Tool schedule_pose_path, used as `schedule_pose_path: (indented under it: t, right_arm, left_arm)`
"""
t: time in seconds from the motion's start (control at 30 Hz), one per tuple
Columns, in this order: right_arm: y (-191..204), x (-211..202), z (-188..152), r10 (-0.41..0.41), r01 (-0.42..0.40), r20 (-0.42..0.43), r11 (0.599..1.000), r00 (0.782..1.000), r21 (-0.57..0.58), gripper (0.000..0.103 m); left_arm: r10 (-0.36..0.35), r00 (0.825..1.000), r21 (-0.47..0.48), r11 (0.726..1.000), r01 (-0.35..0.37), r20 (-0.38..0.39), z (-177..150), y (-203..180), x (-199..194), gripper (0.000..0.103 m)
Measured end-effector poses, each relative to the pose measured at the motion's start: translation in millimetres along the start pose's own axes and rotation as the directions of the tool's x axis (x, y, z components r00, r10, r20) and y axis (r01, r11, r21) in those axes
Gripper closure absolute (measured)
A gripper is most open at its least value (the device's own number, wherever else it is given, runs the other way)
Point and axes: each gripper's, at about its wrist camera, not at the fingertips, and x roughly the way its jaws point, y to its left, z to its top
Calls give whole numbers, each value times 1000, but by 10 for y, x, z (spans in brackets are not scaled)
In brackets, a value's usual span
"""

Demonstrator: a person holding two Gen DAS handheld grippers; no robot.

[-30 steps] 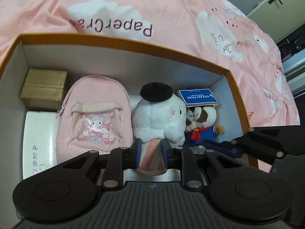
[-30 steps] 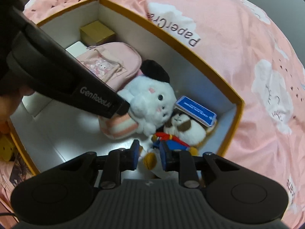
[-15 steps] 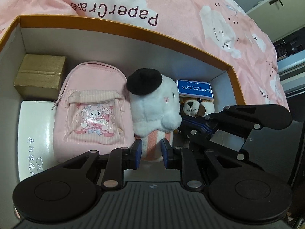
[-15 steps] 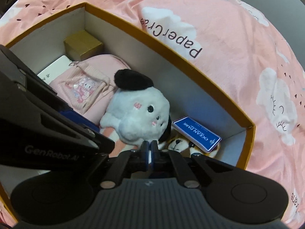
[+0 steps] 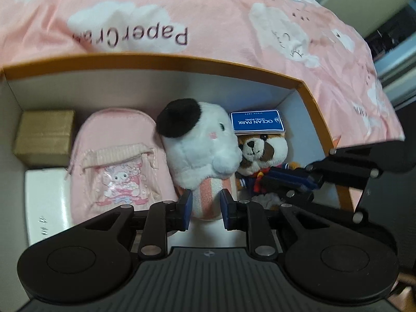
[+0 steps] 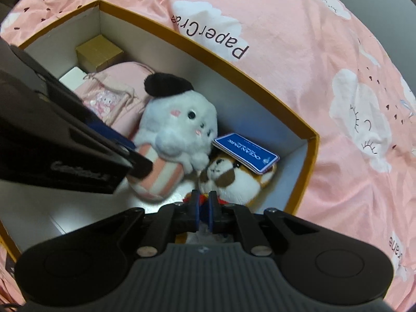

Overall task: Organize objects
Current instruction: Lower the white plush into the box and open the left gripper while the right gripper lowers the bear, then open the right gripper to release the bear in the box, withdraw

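A white plush (image 5: 197, 140) with a black beret and pink striped base stands in the orange-rimmed box (image 5: 182, 61). My left gripper (image 5: 206, 205) is shut on its striped base. Beside it on the right sits a brown-and-white dog plush (image 5: 262, 150) in a sailor outfit, with a blue card (image 5: 256, 123) on its head. In the right wrist view my right gripper (image 6: 204, 202) is down at the dog plush (image 6: 231, 176). Its jaws are opening slightly, with the red and blue outfit still pinched between them.
A pink mini backpack (image 5: 117, 161) stands left of the white plush. A gold box (image 5: 44, 135) and a white box (image 5: 46, 202) fill the left end. The box sits on a pink cloud-print bedcover (image 5: 234, 13).
The right gripper's jaws have closed from wider apart and come down onto the dog plush's outfit. The white plush, held by the left gripper, has turned its face toward the dog.
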Motion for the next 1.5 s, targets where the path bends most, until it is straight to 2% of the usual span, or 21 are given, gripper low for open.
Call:
schedule_pose_path:
  t: [0.13,0.27,0.3,0.43,0.63,0.9,0.97,1.07,1.33,1.4,1.5]
  right_arm:
    - [39,-57,-31,-8,8,1,1000,1000,5,96]
    - [83,-85,-52,-1,1,-41,1000,999,-10,96]
    - [32,-103,-170,4,-5,-55,1000,998,-17,96]
    - [86,-154,-248,14,-17,-106,1000,994,-27,96]
    - [171,-170,-337,3,-12,-151,998,989,-58,94]
    - [186,-23,-293,20,-24,-217,1000,976,-17,95]
    - [194,33,-282,-6,0,-220,1000,975,-24,98]
    - [190,100,-256,-35,35,-204,999,978,-5,98]
    - [168,37,-299,-28,35,-178,999,984,36,97]
    - [174,-119,-330,-34,41,-137,998,990,47,97]
    - [178,-481,-413,-39,41,-24,993,999,110,96]
  left_arm:
    - [15,999,88,996,-19,42,-115,-88,-142,78]
    - [27,995,152,987,-42,96,-225,-152,-346,78]
    - [35,993,169,984,-53,110,-253,-163,-399,78]
    - [84,985,223,968,-116,148,-361,-210,-550,78]
    - [107,982,215,967,-139,155,-439,-156,-588,78]
    - [114,980,219,964,-149,166,-505,-78,-607,78]
    - [109,980,217,965,-145,167,-507,-65,-601,78]
    - [108,980,219,965,-144,168,-514,-54,-598,78]
    - [87,976,235,963,-134,201,-595,-42,-718,78]
    - [71,971,244,961,-128,229,-642,-42,-834,78]
    - [41,958,253,961,-116,283,-760,-49,-1067,78]
